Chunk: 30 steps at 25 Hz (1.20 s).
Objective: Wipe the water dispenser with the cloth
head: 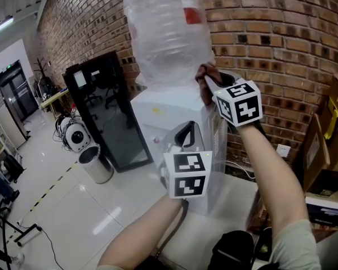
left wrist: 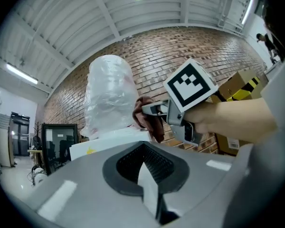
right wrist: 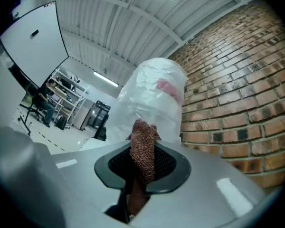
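The white water dispenser [head: 172,114] stands against the brick wall, topped by a bottle wrapped in clear plastic [head: 166,32]. My right gripper [head: 210,82] is shut on a brown cloth [head: 206,73], held at the dispenser's top right edge beside the base of the bottle. In the right gripper view the cloth [right wrist: 143,146] hangs between the jaws of the right gripper [right wrist: 142,163], with the bottle [right wrist: 154,94] just beyond. My left gripper [head: 185,133] is lower, in front of the dispenser, jaws together and empty. The left gripper view shows the left gripper [left wrist: 145,163], the cloth [left wrist: 149,121] and the bottle [left wrist: 109,94].
A black glass-door cabinet [head: 104,111] stands left of the dispenser, with a steel bin [head: 96,163] and a round white appliance [head: 76,135] on the floor beside it. Cardboard boxes [head: 327,145] are stacked on the right. A wall socket [head: 281,149] sits low on the brick wall [head: 281,44].
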Each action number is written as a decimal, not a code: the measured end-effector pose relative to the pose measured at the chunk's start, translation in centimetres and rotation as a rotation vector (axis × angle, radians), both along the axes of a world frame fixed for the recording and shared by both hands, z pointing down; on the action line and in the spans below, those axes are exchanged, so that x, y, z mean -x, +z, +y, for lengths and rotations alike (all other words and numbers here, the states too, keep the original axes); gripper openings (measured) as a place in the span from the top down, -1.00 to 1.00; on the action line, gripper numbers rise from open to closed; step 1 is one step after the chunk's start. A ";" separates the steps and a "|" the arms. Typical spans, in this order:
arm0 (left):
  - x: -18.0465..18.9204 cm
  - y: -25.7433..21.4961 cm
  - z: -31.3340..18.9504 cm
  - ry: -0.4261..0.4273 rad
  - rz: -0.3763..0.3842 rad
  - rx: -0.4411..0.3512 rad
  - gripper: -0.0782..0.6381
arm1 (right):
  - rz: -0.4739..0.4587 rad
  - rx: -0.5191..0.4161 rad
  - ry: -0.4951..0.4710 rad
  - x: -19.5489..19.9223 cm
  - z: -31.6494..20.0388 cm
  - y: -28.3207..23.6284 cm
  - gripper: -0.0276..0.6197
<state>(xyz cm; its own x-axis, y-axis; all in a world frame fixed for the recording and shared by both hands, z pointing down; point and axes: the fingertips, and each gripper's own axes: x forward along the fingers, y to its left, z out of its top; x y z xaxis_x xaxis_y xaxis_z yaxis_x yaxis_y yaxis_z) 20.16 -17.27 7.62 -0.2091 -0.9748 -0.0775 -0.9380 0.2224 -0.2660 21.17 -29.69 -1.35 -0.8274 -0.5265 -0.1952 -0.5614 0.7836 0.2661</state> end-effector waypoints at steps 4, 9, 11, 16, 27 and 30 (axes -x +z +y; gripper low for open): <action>0.2 -0.3 0.0 -0.017 -0.013 -0.003 0.78 | 0.060 0.059 0.027 0.3 -1.7 2.7 0.67; -0.2 0.7 0.3 -0.017 0.016 0.002 0.78 | 0.063 0.122 0.032 -1.0 -1.9 6.6 0.67; -1.1 1.8 0.3 -0.001 0.026 0.010 0.78 | 0.074 0.157 0.034 -1.4 -2.0 8.5 0.67; -3.1 5.8 -0.2 0.023 0.050 0.031 0.78 | 0.129 0.250 0.015 -1.7 -2.2 14.9 0.67; -6.0 19.9 -1.6 0.105 0.130 0.156 0.78 | 0.275 0.425 0.005 -0.4 -3.4 31.0 0.67; -6.1 25.5 -1.5 0.106 0.150 0.235 0.78 | 0.285 0.483 0.014 -0.2 -3.8 35.3 0.67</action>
